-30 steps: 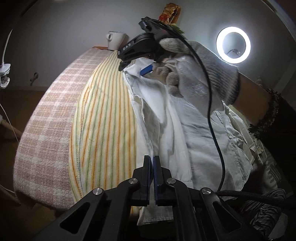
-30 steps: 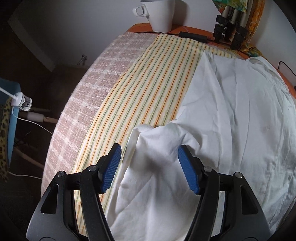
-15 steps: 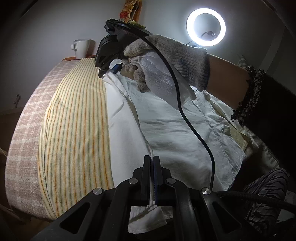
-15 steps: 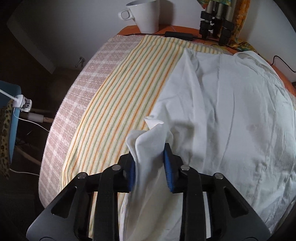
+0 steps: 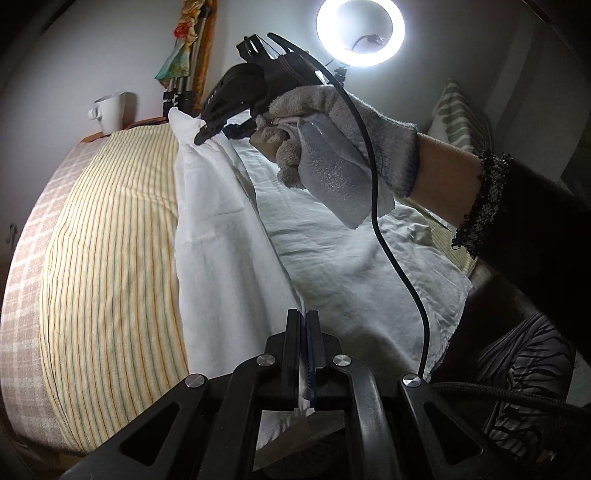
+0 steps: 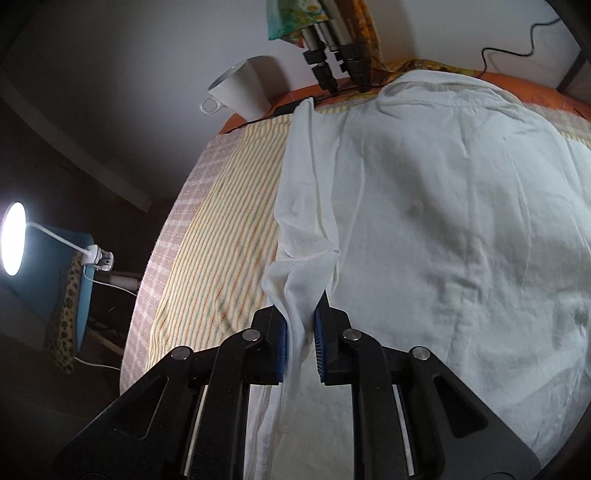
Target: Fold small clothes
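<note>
Left gripper [image 5: 307, 332]: jaws fully closed, thin edge of the white shirt [image 5: 229, 258] pinched between the blue ribbed pads at the near end. Right gripper [image 6: 301, 334]: jaws closing, a bunched fold of the same shirt between the pads, which already press on it; seen from the left wrist, it [image 5: 212, 127] is held by a grey knit-gloved hand [image 5: 332, 147] at the far end of the fold. Small white lettering is seen on the right gripper's black body, too small to be read.

The shirt edge is lifted and stretched taut between the two grippers; the rest of the shirt lies flat to the right, thin crinkled woven cotton, with a collar band at the far end. Under it, a striped towel [image 5: 110, 258], yellow with green and orange lines, is laid over a pink-and-white checked cloth [image 5: 22, 295] on the tabletop [image 6: 535, 92], orange where bare.

At the far left a white ceramic mug [image 6: 243, 90] stands; contents cannot be told. Black tripod legs [image 6: 332, 62] stand beside it. A lit ring light [image 5: 360, 31] is seen at the far right.
</note>
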Motion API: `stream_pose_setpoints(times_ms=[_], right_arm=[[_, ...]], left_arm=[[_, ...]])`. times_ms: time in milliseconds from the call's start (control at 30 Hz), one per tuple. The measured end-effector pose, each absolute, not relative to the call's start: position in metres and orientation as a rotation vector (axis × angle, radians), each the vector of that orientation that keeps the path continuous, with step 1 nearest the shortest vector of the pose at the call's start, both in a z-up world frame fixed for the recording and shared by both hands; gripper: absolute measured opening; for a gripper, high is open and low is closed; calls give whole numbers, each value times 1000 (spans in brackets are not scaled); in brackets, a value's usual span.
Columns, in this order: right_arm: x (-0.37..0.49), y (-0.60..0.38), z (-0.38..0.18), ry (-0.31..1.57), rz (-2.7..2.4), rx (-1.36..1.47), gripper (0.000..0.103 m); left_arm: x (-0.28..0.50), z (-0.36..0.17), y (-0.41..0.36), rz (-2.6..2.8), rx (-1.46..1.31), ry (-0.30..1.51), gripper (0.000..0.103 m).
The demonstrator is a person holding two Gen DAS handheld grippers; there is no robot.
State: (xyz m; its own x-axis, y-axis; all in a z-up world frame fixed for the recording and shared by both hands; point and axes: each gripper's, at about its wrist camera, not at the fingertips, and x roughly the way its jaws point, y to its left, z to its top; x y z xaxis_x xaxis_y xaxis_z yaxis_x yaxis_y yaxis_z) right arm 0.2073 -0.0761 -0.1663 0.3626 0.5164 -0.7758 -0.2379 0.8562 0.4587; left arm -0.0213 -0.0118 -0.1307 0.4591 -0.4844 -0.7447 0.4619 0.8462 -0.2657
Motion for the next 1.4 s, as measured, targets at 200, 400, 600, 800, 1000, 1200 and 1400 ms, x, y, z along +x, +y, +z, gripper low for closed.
stream_pose_setpoints(times_ms=[200, 400, 600, 800, 1000, 1200, 1400], right_arm=[[208, -110, -191, 1144, 440, 384, 13], [207, -106, -197, 1156, 412, 280, 14], [198, -94, -179, 1100, 301, 36, 47], [170, -123, -152, 1055, 345, 150, 47], [107, -120, -141, 1041, 512, 171, 46], [55, -89, -174, 1115, 637, 66, 38], [40, -83, -191, 1114, 634, -4, 38]], left_arm=[[-27, -136, -11, -613, -19, 954, 3], [-42, -130, 0, -614, -7, 917, 6], [-46, -131, 23, -574, -32, 902, 6], [-27, -142, 45, -470, -131, 934, 7], [0, -149, 34, -454, -125, 950, 7], [-1, -165, 7, -523, -19, 1013, 7], [-20, -177, -5, -533, 120, 981, 7]])
